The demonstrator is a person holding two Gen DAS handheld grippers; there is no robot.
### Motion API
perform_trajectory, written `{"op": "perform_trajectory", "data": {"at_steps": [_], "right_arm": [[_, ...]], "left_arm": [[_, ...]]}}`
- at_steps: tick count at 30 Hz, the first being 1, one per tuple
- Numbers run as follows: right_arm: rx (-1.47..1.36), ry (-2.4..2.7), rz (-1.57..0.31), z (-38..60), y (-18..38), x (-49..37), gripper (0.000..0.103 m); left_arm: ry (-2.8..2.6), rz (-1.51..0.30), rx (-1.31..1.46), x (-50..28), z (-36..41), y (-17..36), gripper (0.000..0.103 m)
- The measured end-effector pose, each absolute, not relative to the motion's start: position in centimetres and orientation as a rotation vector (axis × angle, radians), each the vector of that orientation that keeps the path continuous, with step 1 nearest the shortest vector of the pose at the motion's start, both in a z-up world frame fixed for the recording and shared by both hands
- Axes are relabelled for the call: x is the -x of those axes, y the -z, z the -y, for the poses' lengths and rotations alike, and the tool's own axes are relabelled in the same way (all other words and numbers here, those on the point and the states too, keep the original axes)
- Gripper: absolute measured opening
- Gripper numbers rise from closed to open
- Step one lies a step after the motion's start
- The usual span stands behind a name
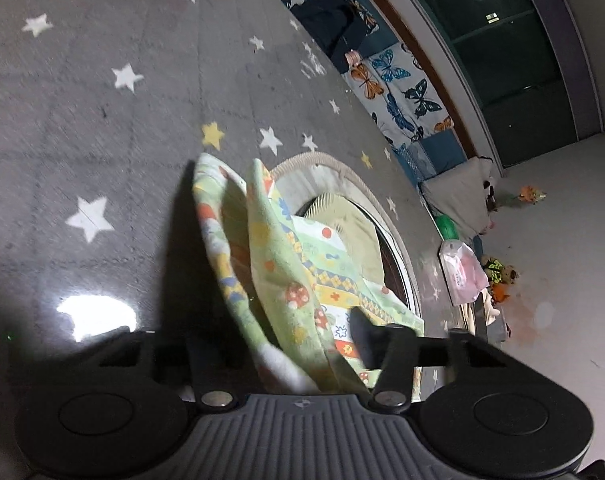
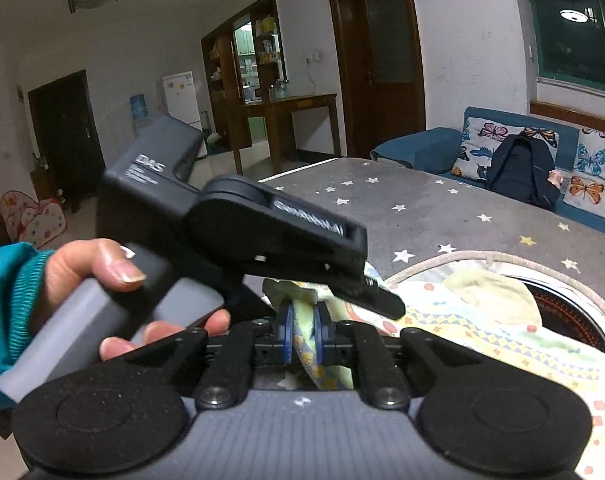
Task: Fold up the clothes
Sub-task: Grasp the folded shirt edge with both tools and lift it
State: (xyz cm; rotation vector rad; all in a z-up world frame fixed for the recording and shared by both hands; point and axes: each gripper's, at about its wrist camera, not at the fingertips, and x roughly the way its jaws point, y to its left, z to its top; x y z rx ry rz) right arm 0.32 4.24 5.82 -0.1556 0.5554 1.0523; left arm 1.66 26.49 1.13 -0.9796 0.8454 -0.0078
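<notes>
Two tools clamp cloth (image 2: pixel 304 340), hand (image 2: pixel 102 280) right-view only

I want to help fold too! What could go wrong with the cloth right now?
1. Both grippers pinch the patterned cloth close together, so it may bunch instead of folding flat.
2. The cloth drapes over the round basket and might drag it.
3. The left gripper hangs just above the right gripper; they could bump.

Dim indoor light, glare patch on the mat (image 1: pixel 98 314), motion blur, fisheye-warped edges.
</notes>
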Motion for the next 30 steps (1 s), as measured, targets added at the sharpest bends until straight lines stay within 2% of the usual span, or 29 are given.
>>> {"op": "perform_trajectory", "data": {"at_steps": [4, 5, 7, 12, 20, 22, 30], "right_arm": [[0.153, -1.07, -0.578, -4.1, -5.4, -0.8, 0.011], [0.149, -1.07, -0.583, -3.8, -5.4, -0.8, 0.013], [0.145, -1.059, -0.59, -3.0, -5.4, -1.0, 0.024], [0.131, -0.924, -0.615, 0.6, -5.0, -3.1, 0.036], [0.069, -0.612, -0.705, 7.4, -2.8, -9.9, 0.045], [0.049, -0.553, -0.715, 8.8, -2.4, -10.8, 0.053], [-0.029, -0.513, -0.767, 11.0, -0.3, -13.2, 0.055]], "left_arm": [[0.014, -0.852, 0.948, -1.7, -26.2, -0.8, 0.023], [0.01, -0.854, 0.939, -1.7, -26.1, -0.8, 0.023], [0.002, -0.857, 0.921, -1.7, -26.1, -0.7, 0.023], [-0.009, -0.856, 0.878, -1.6, -25.8, -0.8, 0.022], [-0.024, -0.856, 0.819, -1.6, -25.1, -1.3, 0.025], [-0.026, -0.857, 0.814, -1.6, -25.0, -1.3, 0.025], [-0.032, -0.862, 0.792, -1.8, -24.8, -1.5, 0.025]]}}
